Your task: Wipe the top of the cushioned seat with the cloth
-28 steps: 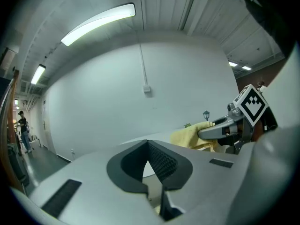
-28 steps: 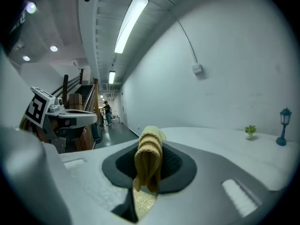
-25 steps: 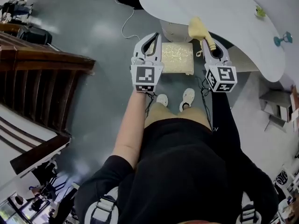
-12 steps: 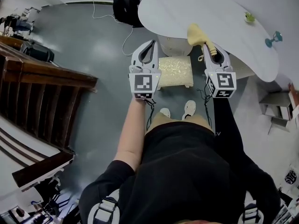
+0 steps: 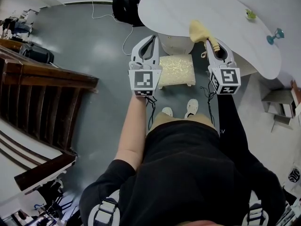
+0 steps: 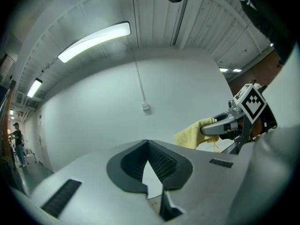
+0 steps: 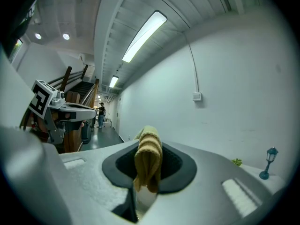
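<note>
The right gripper (image 7: 148,177) is pinching a bunched yellow cloth (image 7: 149,154), which is hanging apart from the cushioned seat (image 5: 177,69) below. The left gripper (image 6: 148,145) is closed on nothing. The cloth looks light, soft and limp, so gripping its gathered fold seems to be working well.

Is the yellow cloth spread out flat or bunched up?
Bunched up: the cloth hangs as a folded wad, clamped in the right gripper, not spread.

seat (image 5: 176,69): upper centre, between left gripper (image 5: 151,39) and right gripper (image 5: 210,41)
cloth (image 5: 201,29): in right gripper, overlapping table (image 5: 188,4)
stairs (image 5: 42,93): left edge
</note>
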Demonstrator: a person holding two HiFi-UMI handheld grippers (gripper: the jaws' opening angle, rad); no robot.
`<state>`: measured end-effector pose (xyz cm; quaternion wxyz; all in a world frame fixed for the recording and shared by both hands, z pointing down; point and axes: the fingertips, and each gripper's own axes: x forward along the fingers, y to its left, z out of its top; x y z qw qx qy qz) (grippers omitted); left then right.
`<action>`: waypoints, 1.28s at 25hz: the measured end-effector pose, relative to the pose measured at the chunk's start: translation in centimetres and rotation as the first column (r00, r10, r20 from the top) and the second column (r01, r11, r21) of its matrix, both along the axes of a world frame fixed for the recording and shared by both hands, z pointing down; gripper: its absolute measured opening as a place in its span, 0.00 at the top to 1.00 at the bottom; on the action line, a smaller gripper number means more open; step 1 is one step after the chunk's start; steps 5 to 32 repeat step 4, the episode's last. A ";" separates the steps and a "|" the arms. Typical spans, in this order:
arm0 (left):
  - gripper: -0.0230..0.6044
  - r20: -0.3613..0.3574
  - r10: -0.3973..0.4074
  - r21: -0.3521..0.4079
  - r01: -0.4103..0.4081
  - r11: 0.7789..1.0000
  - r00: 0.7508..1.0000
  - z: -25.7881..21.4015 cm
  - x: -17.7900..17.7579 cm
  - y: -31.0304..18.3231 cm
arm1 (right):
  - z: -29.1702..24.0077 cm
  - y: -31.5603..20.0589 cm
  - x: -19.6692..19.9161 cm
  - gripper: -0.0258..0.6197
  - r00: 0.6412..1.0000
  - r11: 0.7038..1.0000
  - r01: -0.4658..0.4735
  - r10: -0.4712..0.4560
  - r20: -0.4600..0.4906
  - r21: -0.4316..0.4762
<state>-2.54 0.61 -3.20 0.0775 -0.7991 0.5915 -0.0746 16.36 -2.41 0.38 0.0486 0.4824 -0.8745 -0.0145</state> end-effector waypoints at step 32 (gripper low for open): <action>0.95 -0.006 0.000 0.006 0.000 1.000 1.000 -0.3 -0.8 -0.3 | -0.3 -0.4 -1.1 0.87 1.000 1.000 0.006 -0.006 -0.007 0.001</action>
